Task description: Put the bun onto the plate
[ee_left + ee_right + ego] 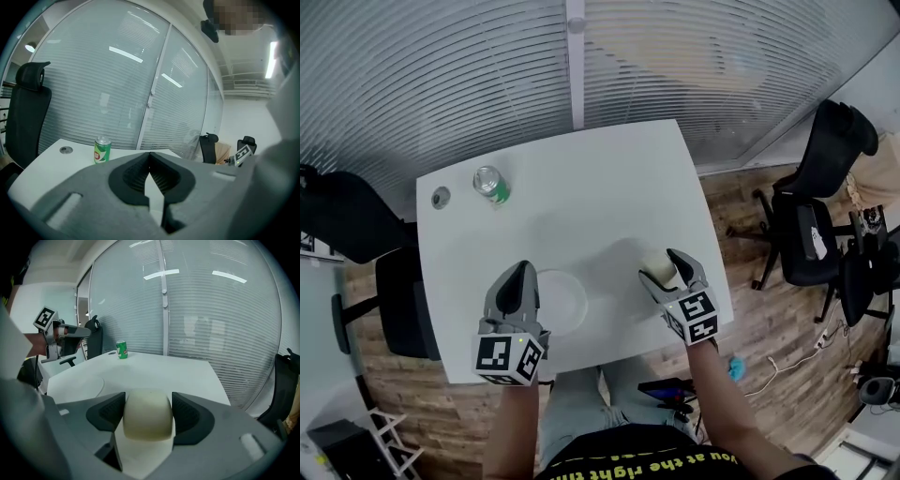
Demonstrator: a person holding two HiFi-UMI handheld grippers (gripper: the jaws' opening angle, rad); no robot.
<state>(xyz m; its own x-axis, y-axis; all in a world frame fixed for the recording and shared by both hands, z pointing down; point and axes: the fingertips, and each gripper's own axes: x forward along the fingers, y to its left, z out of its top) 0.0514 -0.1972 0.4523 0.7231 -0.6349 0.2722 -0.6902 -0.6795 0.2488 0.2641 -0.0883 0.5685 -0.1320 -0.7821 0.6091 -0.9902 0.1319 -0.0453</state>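
A pale cream bun is squeezed between the jaws of my right gripper, which is shut on it. From the head view the bun sits in my right gripper above the table's right front part. The white plate lies flat near the front edge, left of the bun; it also shows as a faint disc, the plate, in the right gripper view. My left gripper hovers at the plate's left rim, its jaws closed together with nothing between them.
A green drink can stands at the back left of the white table, next to a round cable hole. Black office chairs stand to the right and another chair to the left. Glass wall with blinds behind.
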